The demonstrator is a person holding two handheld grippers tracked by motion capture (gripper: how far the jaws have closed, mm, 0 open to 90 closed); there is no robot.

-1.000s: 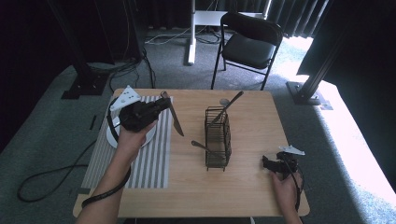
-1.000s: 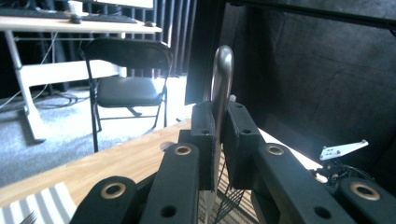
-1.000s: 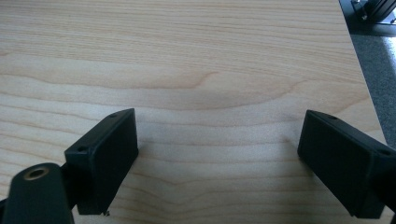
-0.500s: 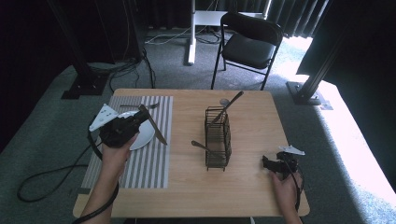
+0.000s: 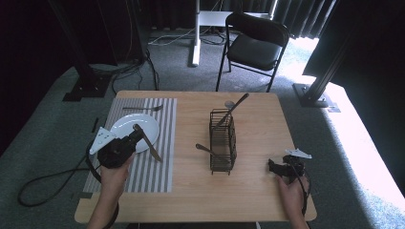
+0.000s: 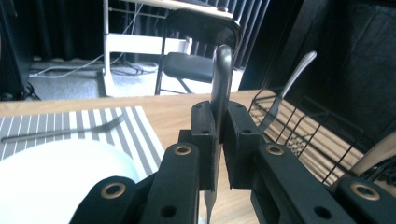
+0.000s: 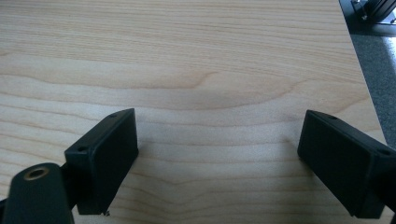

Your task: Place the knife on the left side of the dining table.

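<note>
Now | knife (image 5: 148, 144) is clamped in left gripper (image 5: 136, 137), long axis slanting over plate (image 5: 129, 125) edge toward striped placemat (image 5: 162, 143) | right gripper (image 5: 274, 166) is held agape, empty, on table (image 5: 248, 191).

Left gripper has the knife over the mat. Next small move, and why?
Probably lower the knife onto the striped mat just right of the plate, then open. The left gripper is clamped on it, the fork already lies on the mat, and bare stripes lie beneath.
</note>
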